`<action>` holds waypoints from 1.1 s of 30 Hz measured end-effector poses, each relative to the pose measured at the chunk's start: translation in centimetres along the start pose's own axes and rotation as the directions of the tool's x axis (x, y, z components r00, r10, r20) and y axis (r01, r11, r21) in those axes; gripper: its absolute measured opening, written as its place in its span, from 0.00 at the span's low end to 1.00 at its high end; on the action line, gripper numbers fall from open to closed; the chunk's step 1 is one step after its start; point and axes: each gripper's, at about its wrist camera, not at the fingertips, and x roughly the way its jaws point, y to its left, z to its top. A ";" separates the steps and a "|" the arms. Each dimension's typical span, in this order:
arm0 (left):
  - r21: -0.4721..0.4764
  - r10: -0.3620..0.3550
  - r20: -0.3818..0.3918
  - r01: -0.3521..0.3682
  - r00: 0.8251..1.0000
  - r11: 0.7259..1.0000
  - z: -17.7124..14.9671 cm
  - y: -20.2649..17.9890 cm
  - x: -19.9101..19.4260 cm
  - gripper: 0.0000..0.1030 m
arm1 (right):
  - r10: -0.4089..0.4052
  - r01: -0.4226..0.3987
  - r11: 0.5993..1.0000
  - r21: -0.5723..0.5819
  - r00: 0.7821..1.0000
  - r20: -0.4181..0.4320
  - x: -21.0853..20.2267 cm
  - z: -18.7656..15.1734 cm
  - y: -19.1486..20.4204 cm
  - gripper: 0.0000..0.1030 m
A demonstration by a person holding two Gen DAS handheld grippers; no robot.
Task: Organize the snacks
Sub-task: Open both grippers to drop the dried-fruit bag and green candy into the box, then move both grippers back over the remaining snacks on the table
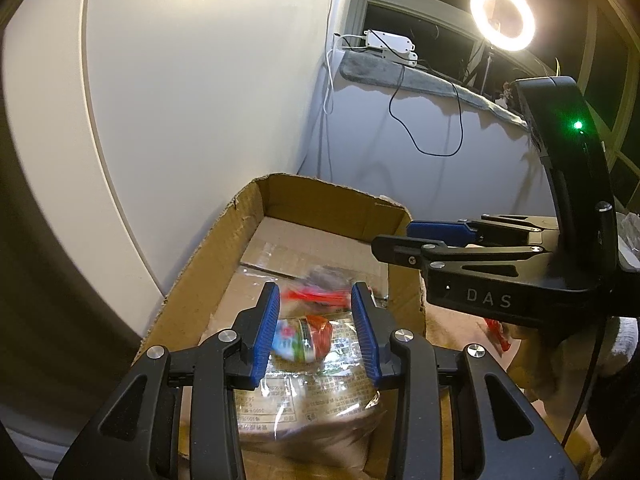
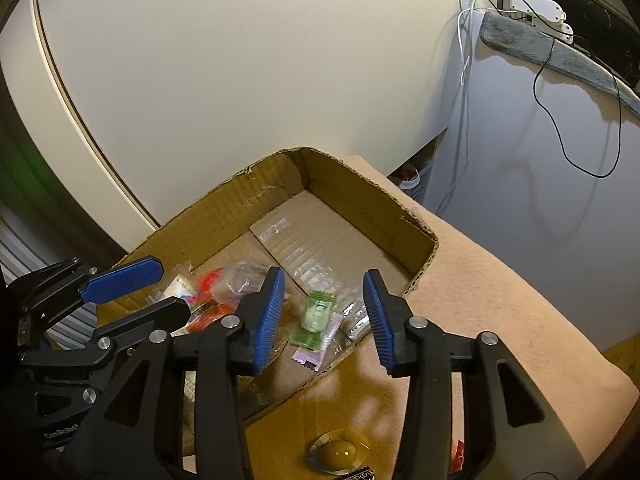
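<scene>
**Snack packets in an open cardboard box, with two grippers above**

Several small snack packets lie on the floor of a shallow cardboard box (image 2: 360, 200) with torn, ragged edges. In the right wrist view, a green packet (image 2: 317, 312) rests near the box's near wall, just beside a pale pink packet (image 2: 318, 346). A cluster of red and clear wrappers (image 2: 208, 300) sits further left in the same box. The far half of the box floor is bare cardboard with strips of clear tape.

In the left wrist view, the left gripper (image 1: 316, 332) hangs over the box with its blue-padded fingers apart. A clear printed packet (image 1: 308, 392), blurred, lies below and between them; whether the pads touch it cannot be told. A red and green wrapper (image 1: 304, 338) shows just beyond.

The right gripper (image 2: 324, 316) is spread wide, holding nothing, above the box's near right corner.

The box sits on a peach-coloured cloth surface (image 2: 500, 300), which stretches to the right of the box. A round yellow wrapped sweet (image 2: 338, 454) lies outside the box on brown card. A white wall (image 2: 240, 80) stands close behind the box's far edge.
</scene>
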 end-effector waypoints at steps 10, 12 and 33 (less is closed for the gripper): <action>0.019 0.012 0.027 -0.012 1.000 1.000 -0.2 -0.9 -1.6 0.46 | -0.038 0.038 0.999 0.003 0.998 0.042 -2.0 -0.3 -0.1 0.80; 0.026 0.014 0.036 -0.015 0.999 1.000 -0.3 -1.2 -2.0 0.51 | -0.043 0.043 0.999 0.002 0.998 0.049 -2.6 -0.4 -0.1 0.81; 0.117 -0.033 0.065 0.026 0.997 0.993 -2.2 -7.1 -5.0 0.72 | -0.140 0.133 0.989 0.065 0.984 0.108 -11.8 -6.3 -3.5 0.88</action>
